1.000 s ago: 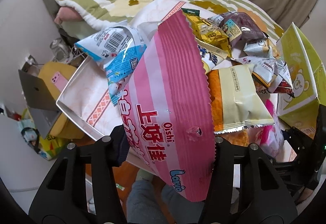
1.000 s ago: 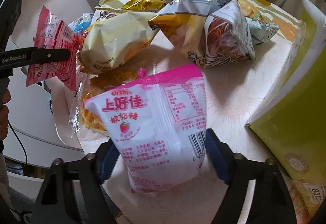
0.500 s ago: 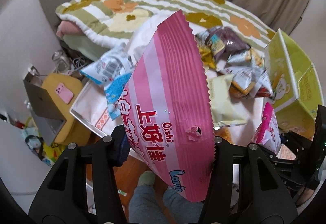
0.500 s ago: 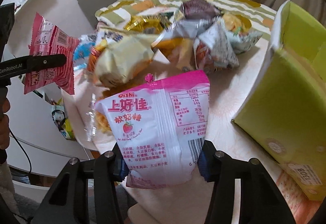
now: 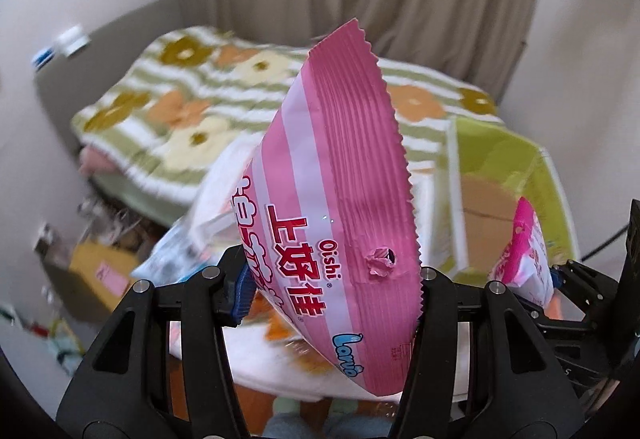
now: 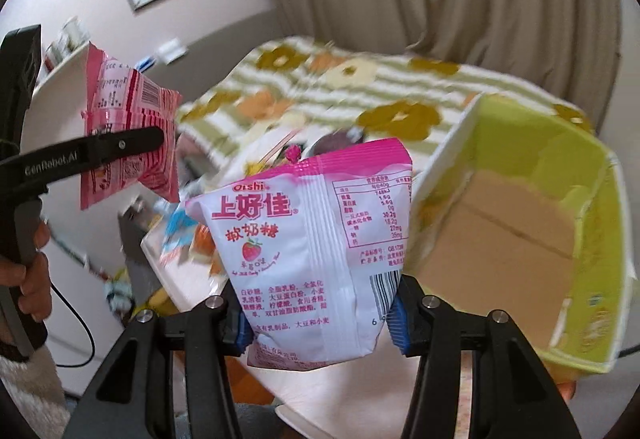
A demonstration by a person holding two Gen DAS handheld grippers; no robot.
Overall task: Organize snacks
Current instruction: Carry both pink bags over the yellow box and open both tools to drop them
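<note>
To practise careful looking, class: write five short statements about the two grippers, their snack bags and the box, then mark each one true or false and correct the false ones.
1. The left gripper is shut on a pink striped bag. True.
2. The right gripper is empty. False: it is shut on a white and pink candy bag.
3. The green box stands open. True.
4. The green box is packed full of snacks. False: its bare brown bottom shows.
5. A striped floral blanket lies behind the bags. True.
</note>
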